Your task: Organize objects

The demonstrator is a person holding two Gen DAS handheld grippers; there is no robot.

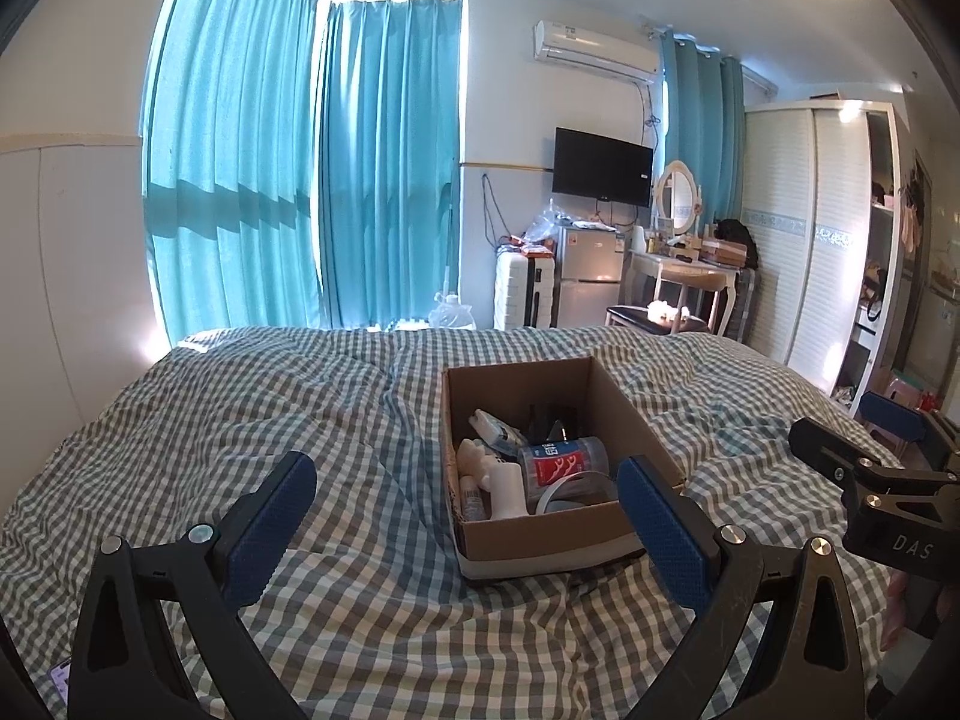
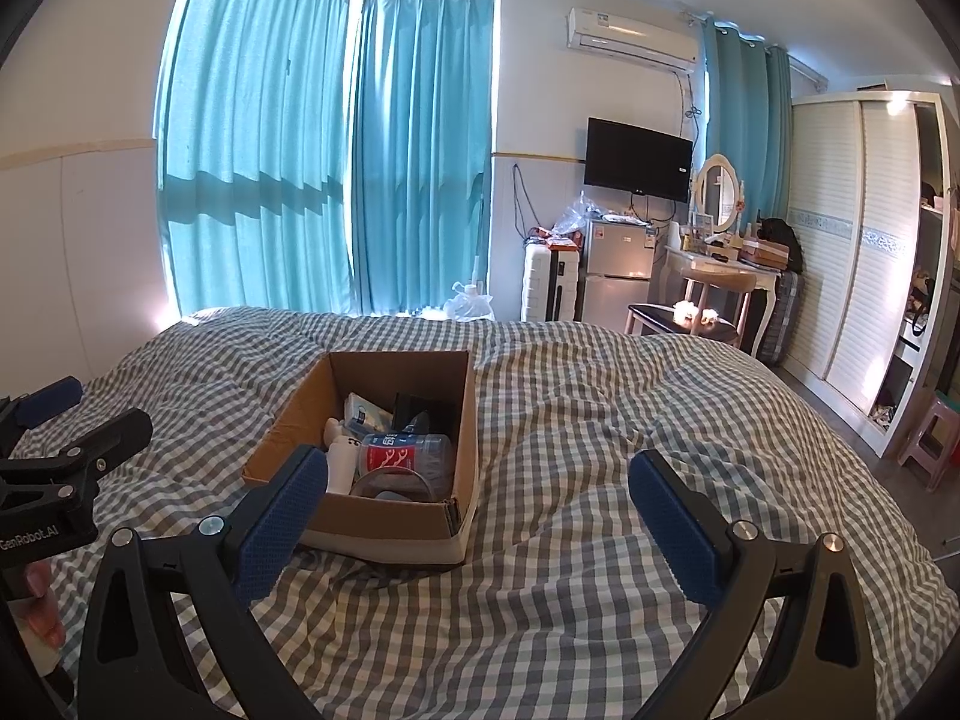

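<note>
An open cardboard box (image 1: pixel 534 534) sits on the checked bedspread (image 1: pixel 336 408). In it lie a clear jar with a red label (image 1: pixel 561 463), a white bottle (image 1: pixel 501 483), a white packet (image 1: pixel 495 427) and dark items at the back. My left gripper (image 1: pixel 465 516) is open and empty, hovering in front of the box, its right finger by the box's near right corner. In the right wrist view the box (image 2: pixel 390 519) is left of centre. My right gripper (image 2: pixel 480 516) is open and empty, its left finger in front of the box's near wall.
The right gripper's body (image 1: pixel 870 480) shows at the right edge of the left wrist view. Beyond the bed are teal curtains (image 1: pixel 288 168), a white suitcase (image 1: pixel 522 291), a small fridge (image 1: pixel 591 276), a dressing table (image 1: pixel 690 276) and a wardrobe (image 1: pixel 810 228).
</note>
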